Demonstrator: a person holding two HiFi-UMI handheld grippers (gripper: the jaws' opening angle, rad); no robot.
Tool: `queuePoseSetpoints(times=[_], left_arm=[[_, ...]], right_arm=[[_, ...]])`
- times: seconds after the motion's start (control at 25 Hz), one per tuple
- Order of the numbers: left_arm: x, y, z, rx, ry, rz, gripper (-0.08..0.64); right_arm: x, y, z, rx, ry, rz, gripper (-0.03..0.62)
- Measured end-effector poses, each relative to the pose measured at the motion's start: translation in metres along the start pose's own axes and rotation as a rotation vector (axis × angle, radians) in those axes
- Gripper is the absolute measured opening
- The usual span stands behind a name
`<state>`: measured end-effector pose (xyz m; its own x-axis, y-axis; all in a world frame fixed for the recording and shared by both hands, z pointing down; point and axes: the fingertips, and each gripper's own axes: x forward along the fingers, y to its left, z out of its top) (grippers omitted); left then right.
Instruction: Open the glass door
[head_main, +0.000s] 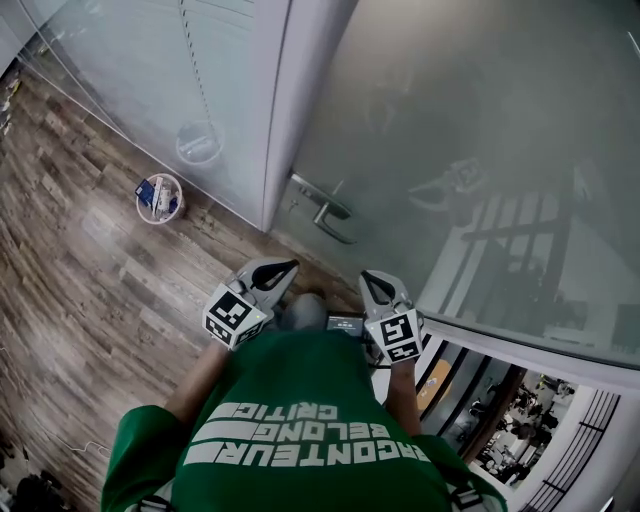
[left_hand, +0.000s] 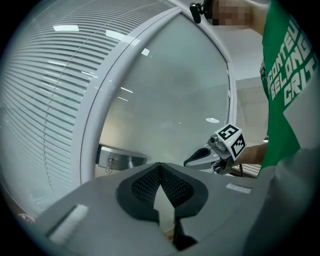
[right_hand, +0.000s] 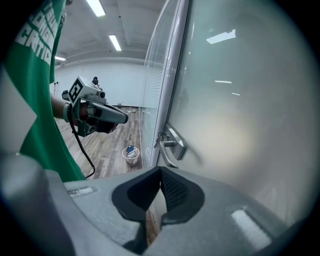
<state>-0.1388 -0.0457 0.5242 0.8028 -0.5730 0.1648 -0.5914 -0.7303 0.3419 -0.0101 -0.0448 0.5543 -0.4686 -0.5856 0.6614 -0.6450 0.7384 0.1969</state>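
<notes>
left gripper, right gripper closed; bin: head, right gripper views

**Office interior: glazed partition wall and door off an open hall.**

A frosted glass door with a metal lever handle meets a white frame post; beside the post runs a glass wall backed by slatted blinds; the floor is wood-pattern plank; a small wastebasket holding litter stands at the foot of the glass wall; strip lights run along a plain white ceiling over a wide, sparsely furnished room with white walls.
</notes>
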Motion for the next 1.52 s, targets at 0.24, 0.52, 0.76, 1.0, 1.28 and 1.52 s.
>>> queuePoseSetpoints(times=[0.24,0.52,0.76,1.0,1.28,1.52], left_arm=[[0.011,0.006,-0.011,-0.035,0.061,0.017,0.016],[0.031,0.014,-0.015,-0.061,0.075,0.046,0.015],[0.056,0.013,-0.018,-0.068,0.114,0.052,0.016],[0.08,0.016,-0.02,-0.027,0.151,0.047,0.015],[0.104,0.014,-0.025,0.011,0.192,0.032,0.015],[0.113,0.011,-0.036,0.002,0.227,0.014,0.015]], right_arm=[[0.026,-0.011,0.002,-0.007,0.038,0.04,0.038],[0.049,-0.015,0.006,-0.113,0.09,0.047,0.052],[0.061,-0.009,-0.009,-0.223,0.183,0.051,0.052],[0.072,-0.018,-0.013,-0.349,0.24,0.004,0.052],[0.086,-0.015,-0.019,-0.476,0.278,0.022,0.052],[0.087,-0.012,-0.021,-0.456,0.297,0.081,0.04]])
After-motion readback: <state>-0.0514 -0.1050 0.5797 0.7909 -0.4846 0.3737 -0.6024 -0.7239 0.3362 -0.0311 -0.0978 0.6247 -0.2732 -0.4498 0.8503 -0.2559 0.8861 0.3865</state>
